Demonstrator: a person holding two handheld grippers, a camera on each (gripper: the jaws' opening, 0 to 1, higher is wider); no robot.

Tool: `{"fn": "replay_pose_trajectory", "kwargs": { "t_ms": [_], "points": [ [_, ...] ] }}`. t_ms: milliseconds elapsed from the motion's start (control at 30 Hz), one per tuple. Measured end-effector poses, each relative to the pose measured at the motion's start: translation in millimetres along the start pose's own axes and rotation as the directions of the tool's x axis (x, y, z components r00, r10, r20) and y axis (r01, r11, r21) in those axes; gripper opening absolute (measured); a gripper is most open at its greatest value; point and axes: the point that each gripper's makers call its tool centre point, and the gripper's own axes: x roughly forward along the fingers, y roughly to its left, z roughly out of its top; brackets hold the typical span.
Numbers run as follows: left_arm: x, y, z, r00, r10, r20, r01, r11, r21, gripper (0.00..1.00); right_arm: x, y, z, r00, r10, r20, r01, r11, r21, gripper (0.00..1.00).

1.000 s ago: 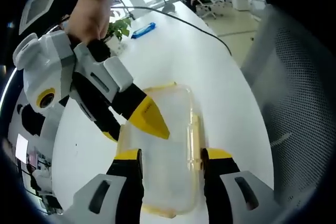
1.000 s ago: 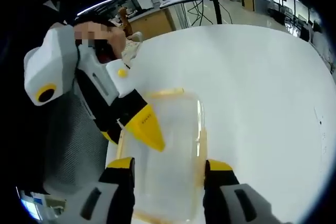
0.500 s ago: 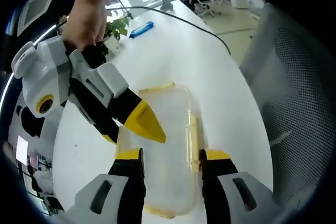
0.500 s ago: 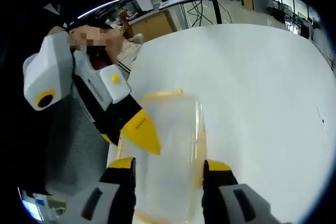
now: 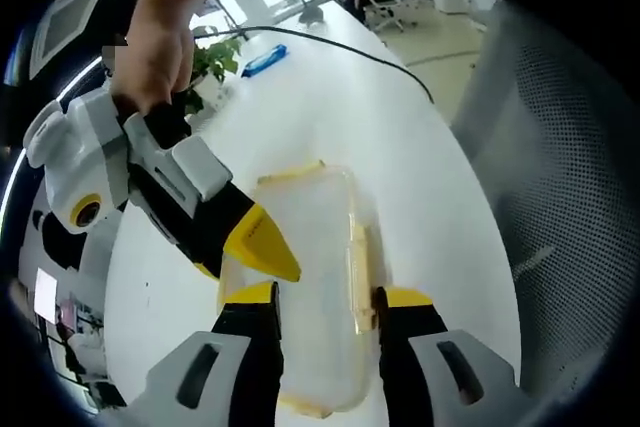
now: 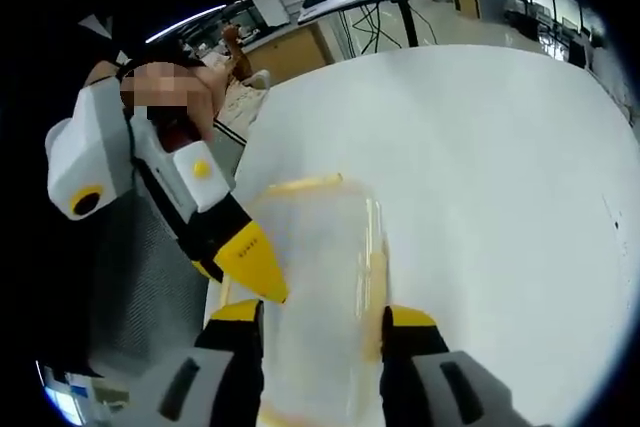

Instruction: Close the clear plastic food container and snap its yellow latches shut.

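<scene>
The clear plastic container (image 5: 310, 267) lies lid-on on the white table (image 5: 340, 117), with a yellow latch (image 5: 357, 265) along its right side. My left gripper (image 5: 325, 297) is open, its yellow-tipped jaws on either side of the container's near end. The right gripper's yellow fingertip (image 5: 262, 247), held by a hand (image 5: 150, 57), rests on the lid's left edge. In the right gripper view the container (image 6: 320, 267) runs between the open jaws of my right gripper (image 6: 322, 315). Its latch (image 6: 378, 277) is by the right jaw, and the left gripper's fingertip (image 6: 250, 262) touches the lid's left edge.
A grey mesh chair (image 5: 560, 177) stands close to the table's edge, also seen as mesh chair (image 6: 140, 287). Farther along the table are a black cable (image 5: 350, 42), a blue object (image 5: 262, 59) and a potted plant (image 5: 205, 62). Bare table (image 6: 480, 167) stretches beyond the container.
In both views the other gripper's yellow tip has slid left and down along the lid's edge. Each view's own jaws stand slightly closer together around the container.
</scene>
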Motion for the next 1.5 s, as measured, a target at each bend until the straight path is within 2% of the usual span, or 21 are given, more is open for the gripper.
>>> {"fn": "replay_pose_trajectory", "kwargs": {
  "t_ms": [167,200,233,300,600,933,1067,1133,1233,1367,1500],
  "points": [
    [0,0.1,-0.7,1.000,0.009,0.002,-0.009,1.000,0.012,0.32,0,0,-0.2,1.000,-0.001,0.006,0.001,1.000,0.002,0.44],
    [2,3.4,-3.0,0.998,0.053,-0.018,-0.053,0.998,0.020,0.30,0,0,-0.3,1.000,0.000,0.004,0.000,1.000,0.006,0.44],
    [6,1.1,-0.7,0.999,0.040,0.000,-0.040,0.999,0.022,0.30,0,0,-1.7,1.000,0.000,-0.006,0.000,1.000,0.007,0.44],
    [6,-0.6,-2.0,0.999,0.039,-0.014,-0.039,0.999,0.012,0.30,0,0,-1.7,1.000,0.002,-0.014,-0.002,1.000,0.007,0.44],
    [1,1.3,-1.1,0.999,0.038,-0.002,-0.038,0.999,0.008,0.31,1,0,-0.5,1.000,0.011,-0.013,-0.011,1.000,0.007,0.44],
    [0,-0.6,0.2,1.000,0.030,-0.007,-0.029,0.995,0.091,0.36,1,2,1.3,1.000,-0.007,0.025,0.006,0.999,0.035,0.50],
    [-3,-8.3,3.1,0.998,-0.043,0.038,0.043,0.999,-0.005,0.45,-1,6,0.0,0.999,-0.035,0.025,0.035,0.999,-0.028,0.54],
    [-7,-5.7,-1.3,0.999,-0.035,0.018,0.035,0.999,0.000,0.47,-4,6,-2.4,0.998,-0.055,0.022,0.056,0.996,-0.071,0.56],
    [-12,-4.3,2.0,0.999,-0.033,0.039,0.034,0.999,-0.020,0.51,-9,5,-4.4,0.996,-0.083,0.023,0.084,0.994,-0.067,0.60],
    [-15,-2.7,0.4,0.999,-0.033,0.018,0.033,0.999,0.012,0.58,-16,8,-0.4,0.995,-0.094,0.039,0.096,0.993,-0.073,0.62],
    [-19,-3.8,2.7,0.999,-0.036,0.015,0.036,0.999,0.019,0.57,-16,10,3.8,0.994,-0.106,0.037,0.109,0.990,-0.095,0.62]
  ]
}}
